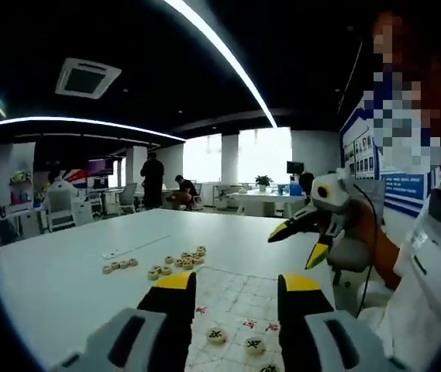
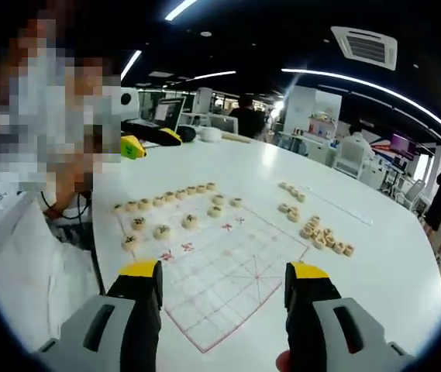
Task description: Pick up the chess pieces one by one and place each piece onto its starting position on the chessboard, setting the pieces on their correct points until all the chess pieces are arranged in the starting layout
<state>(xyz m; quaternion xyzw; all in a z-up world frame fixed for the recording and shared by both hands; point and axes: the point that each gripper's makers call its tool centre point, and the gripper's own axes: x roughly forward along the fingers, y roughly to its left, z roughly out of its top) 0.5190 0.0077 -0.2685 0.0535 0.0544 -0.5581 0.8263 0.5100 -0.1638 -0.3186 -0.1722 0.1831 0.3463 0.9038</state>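
Loosely, chess pieces point(image 2: 325, 239) beside chessboard point(image 2: 228, 271)

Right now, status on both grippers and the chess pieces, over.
Left gripper open, empty. Right gripper open, empty. One side of the chessboard set; loose chess pieces beside it. Nothing in the way.

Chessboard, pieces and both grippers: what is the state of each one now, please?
Chessboard: flat on the white table, partly set.
Placed pieces: a row along the far edge, a few more just inside it.
Unplaced pieces: loose cluster on the table beside the board.
Left gripper: open, empty.
Right gripper: open, empty.
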